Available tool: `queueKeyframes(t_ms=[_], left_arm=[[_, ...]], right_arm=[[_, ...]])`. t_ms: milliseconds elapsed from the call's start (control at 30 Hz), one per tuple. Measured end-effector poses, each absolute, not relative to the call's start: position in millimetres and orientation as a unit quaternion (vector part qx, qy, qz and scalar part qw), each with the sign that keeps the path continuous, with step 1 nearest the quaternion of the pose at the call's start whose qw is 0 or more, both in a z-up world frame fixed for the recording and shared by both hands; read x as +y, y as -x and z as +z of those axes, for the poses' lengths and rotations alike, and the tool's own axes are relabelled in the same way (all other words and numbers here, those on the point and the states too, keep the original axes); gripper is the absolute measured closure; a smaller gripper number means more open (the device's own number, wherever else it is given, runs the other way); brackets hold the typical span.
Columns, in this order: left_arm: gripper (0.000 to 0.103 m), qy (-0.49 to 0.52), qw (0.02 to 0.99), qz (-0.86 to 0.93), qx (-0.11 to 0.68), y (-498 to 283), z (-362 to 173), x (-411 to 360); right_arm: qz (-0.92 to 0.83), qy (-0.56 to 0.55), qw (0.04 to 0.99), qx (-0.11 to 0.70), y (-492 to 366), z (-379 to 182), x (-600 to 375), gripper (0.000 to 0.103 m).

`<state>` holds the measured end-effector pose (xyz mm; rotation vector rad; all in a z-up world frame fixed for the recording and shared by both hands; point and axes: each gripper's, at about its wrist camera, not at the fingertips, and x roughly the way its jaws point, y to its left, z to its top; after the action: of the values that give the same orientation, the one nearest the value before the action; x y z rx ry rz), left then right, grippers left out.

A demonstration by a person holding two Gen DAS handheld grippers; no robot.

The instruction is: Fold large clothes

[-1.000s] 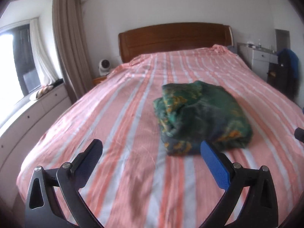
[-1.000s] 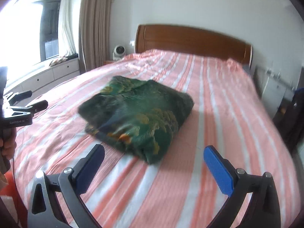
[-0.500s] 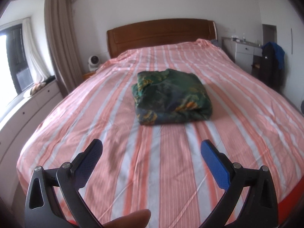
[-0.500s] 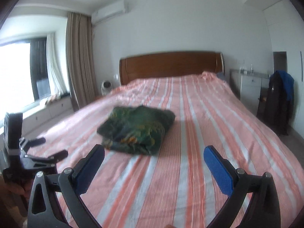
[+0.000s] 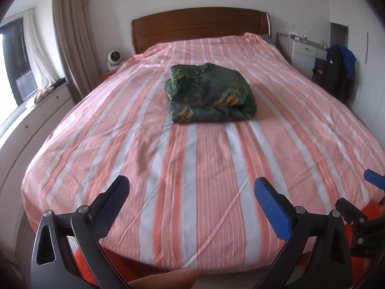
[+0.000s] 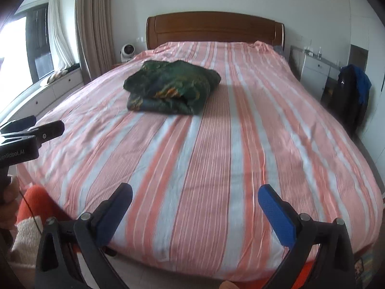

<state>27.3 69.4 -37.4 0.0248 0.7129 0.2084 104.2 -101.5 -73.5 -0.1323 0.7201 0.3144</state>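
- Blue-padded and empty, the left gripper [image 5: 191, 196] and right gripper [image 6: 195, 202] gape wide above the foot of the bed, having pulled back from the bundle within the last second.
- Striped pink sheet [image 5: 192, 159] lies bare between.
- Farther up, the green patterned garment [image 5: 209, 94] rests folded mid-bed, untouched; the fold appears finished.

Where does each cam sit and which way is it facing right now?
Left wrist: on the left gripper, past the foot of the bed, facing the headboard; a fingertip shows.
Right wrist: on the right gripper, same heading, set further right; a hand holds the other gripper.
Shared: folded green garment, bed, headboard; each view catches the other gripper.
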Motion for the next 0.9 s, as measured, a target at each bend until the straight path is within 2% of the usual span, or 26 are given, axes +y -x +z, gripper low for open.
queueKeyframes(t_ms=[267, 900], left_arm=[[0.0, -0.016, 0.92, 0.074, 0.384, -28.3, -36.3, 49.5], [0.0, 0.0, 0.922, 0.109, 0.371, -17.0, -26.0, 57.1]], right_arm=[[0.139, 0.065, 0.921, 0.357, -90.9, -52.6, -104.5, 0.0], [0.158, 0.061, 0.925, 0.34, -100.0, -38.7, -103.1, 0.0]])
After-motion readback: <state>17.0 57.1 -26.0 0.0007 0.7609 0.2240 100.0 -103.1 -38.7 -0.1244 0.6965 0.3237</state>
